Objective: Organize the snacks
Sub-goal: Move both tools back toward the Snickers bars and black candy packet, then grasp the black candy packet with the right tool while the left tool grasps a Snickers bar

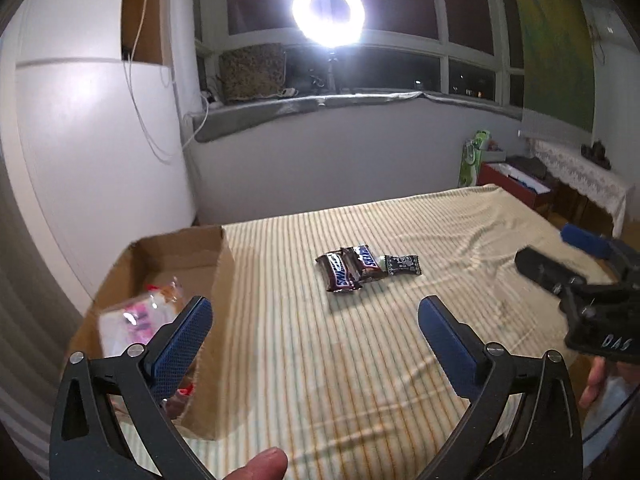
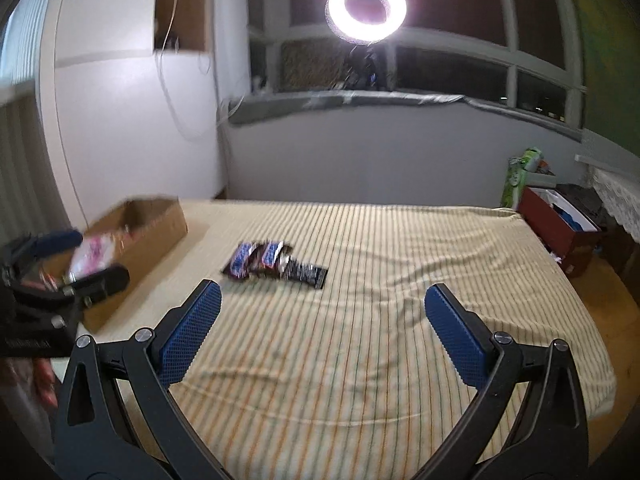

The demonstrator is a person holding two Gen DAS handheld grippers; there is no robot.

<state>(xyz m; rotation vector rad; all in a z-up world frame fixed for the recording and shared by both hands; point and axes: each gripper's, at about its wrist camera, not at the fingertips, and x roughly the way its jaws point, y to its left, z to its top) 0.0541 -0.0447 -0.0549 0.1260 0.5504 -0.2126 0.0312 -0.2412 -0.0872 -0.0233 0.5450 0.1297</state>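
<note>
Two Snickers bars (image 1: 340, 272) (image 1: 368, 266) and a dark wrapped candy (image 1: 402, 265) lie side by side mid-way across the striped bedspread (image 1: 360, 360). In the right wrist view they are blurred (image 2: 242, 260) (image 2: 270, 258) (image 2: 306, 274). A cardboard box (image 1: 216, 264) (image 2: 160, 224) stands at the bed's left with a pink-and-white packet (image 1: 128, 320) (image 2: 96, 254) inside. My left gripper (image 1: 316, 308) (image 2: 86, 258) is open and empty, its left finger over the box's near corner. My right gripper (image 2: 323, 292) (image 1: 560, 252) is open, empty, above the bedspread short of the snacks.
A ring light (image 1: 328, 12) glares from the window sill behind the bed. Off the bed's right side stand a red box (image 2: 560, 224), a green bag (image 2: 520, 176) and a lace-covered table (image 1: 580, 172). A thumb (image 1: 260, 464) shows at the bottom edge.
</note>
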